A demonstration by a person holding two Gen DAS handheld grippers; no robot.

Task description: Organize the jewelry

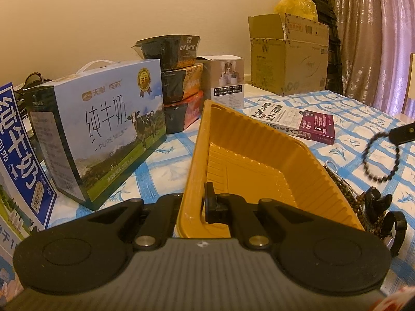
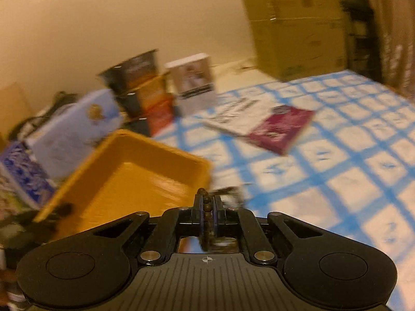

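You have two tools in play; your left tool point(image 1: 205, 204) is clamped tight on the near rim of the one yellow tray point(image 1: 249, 160), its right finger inside the wall, its left outside, and the tray is tipped up ahead of it over the checked worktop point(image 1: 358, 129); your right tool point(image 2: 206, 204) is pinched on one string of dark brown beads point(image 2: 206, 208), which runs back between the fingers toward the camera.

From the left view that bracelet point(image 1: 381, 160) hangs as an open loop of small round dark beads, off to the right of the tray and clear of the cloth; more jewelry lies heaped point(image 1: 345, 194) just beside the tray's right wall, brown bead strands tangled, too jumbled to count, with a pale thin strand at its far edge; a black clip point(image 1: 376, 202) lies by the heap.

The tray is bare inside, ribbed along floor and walls.

Left of the left tool stand two milk cartons point(image 1: 103, 129); beyond the tray, three stacked bowls point(image 1: 179, 77), one small white box point(image 1: 225, 80), one book point(image 1: 298, 121) and one cardboard box point(image 1: 288, 59).
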